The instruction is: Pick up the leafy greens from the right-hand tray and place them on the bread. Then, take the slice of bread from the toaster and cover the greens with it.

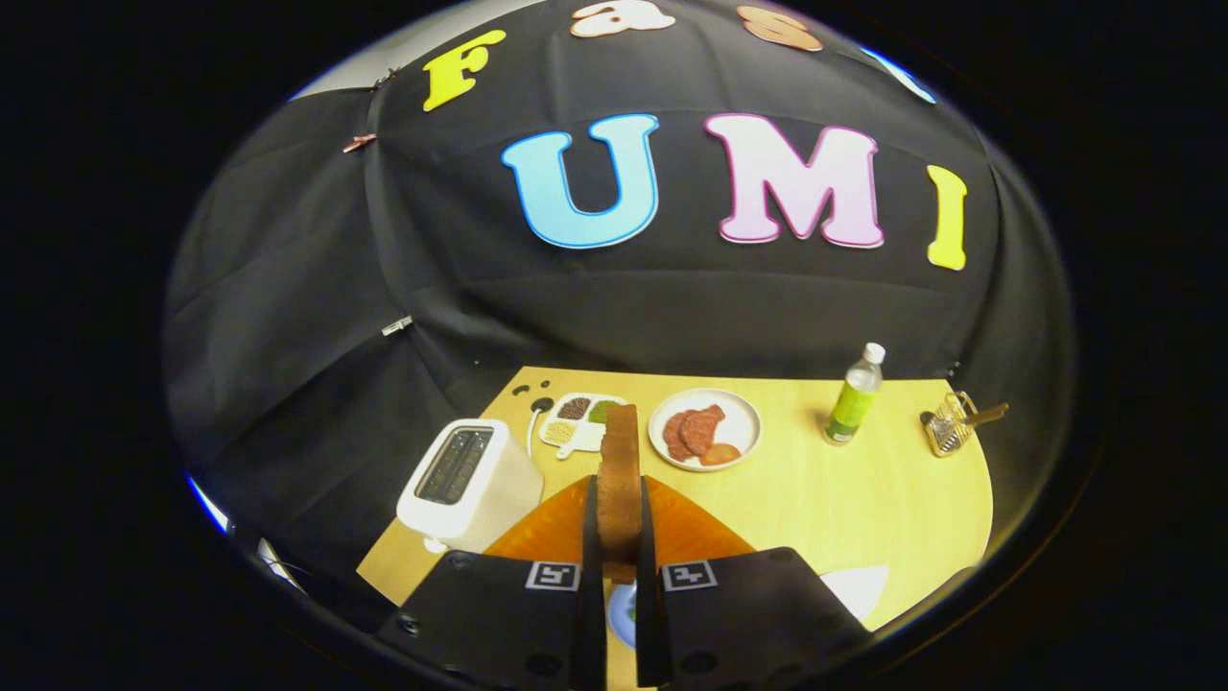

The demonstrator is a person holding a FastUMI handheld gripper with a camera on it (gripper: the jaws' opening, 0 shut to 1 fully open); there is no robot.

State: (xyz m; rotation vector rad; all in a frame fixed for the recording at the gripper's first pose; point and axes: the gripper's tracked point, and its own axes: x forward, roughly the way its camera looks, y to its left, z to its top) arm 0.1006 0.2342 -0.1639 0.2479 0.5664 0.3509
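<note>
My gripper point(619, 518) is shut on a slice of bread point(620, 470), held edge-on and upright between the two fingers, its brown crust rising past the fingertips. The white toaster point(467, 485) stands on the wooden table just left of the fingers, its two slots dark. Under the fingers lies an orange board point(686, 533). A bit of a blue-rimmed plate point(622, 614) shows low between the fingers; whatever is on it is hidden.
Beyond the bread sit a white divided tray point(576, 422) with small portions and a white plate point(705, 429) with brownish slices. A green bottle point(853, 398) and a wire holder point(950, 424) stand far right. A white item point(857, 587) lies by the table's near right edge.
</note>
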